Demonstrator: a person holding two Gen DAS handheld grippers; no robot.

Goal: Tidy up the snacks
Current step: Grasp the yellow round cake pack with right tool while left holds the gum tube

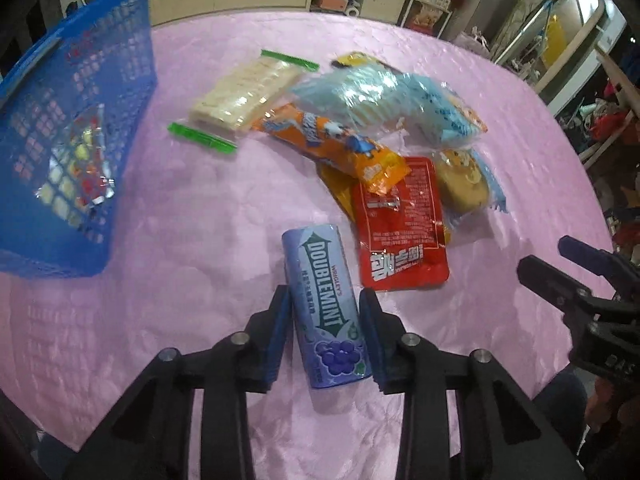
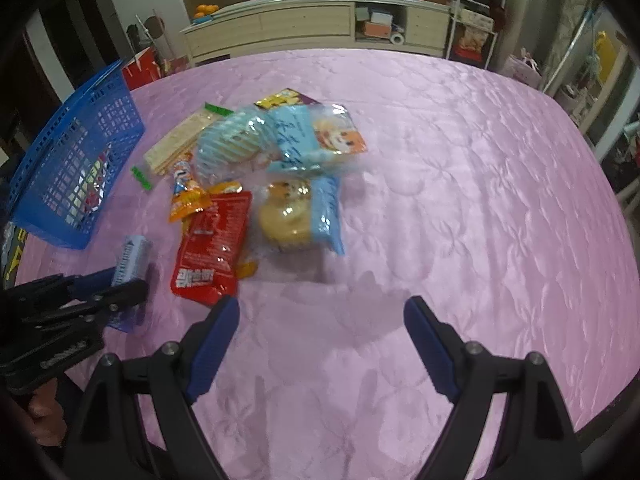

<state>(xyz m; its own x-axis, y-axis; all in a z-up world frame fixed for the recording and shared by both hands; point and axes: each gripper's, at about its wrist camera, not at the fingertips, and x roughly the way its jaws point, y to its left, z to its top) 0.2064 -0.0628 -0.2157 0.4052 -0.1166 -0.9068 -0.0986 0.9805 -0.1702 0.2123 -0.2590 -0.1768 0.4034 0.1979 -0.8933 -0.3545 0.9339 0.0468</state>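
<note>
A blue Doublemint bottle (image 1: 320, 264) lies on the pink tablecloth (image 1: 192, 216). My left gripper (image 1: 325, 300) is shut on its lower half, one pad against each side. In the right wrist view the same bottle (image 2: 132, 258) shows between the left gripper's (image 2: 128, 286) fingers at the lower left. A pile of snacks lies just beyond: a red pouch (image 1: 400, 224), an orange packet (image 1: 332, 140), a cracker pack with green ends (image 1: 240, 92), a light blue pack (image 1: 384, 100) and a wrapped cake (image 1: 460, 180). My right gripper (image 2: 323, 304) stands open over bare cloth, short of the cake (image 2: 284, 216).
A blue mesh basket (image 1: 132, 40) stands at the left edge of the table, with a clear candy packet (image 1: 76, 160) inside. A low cabinet (image 2: 312, 24) and shelves run behind the table. Bare pink cloth (image 2: 480, 200) spreads to the right of the pile.
</note>
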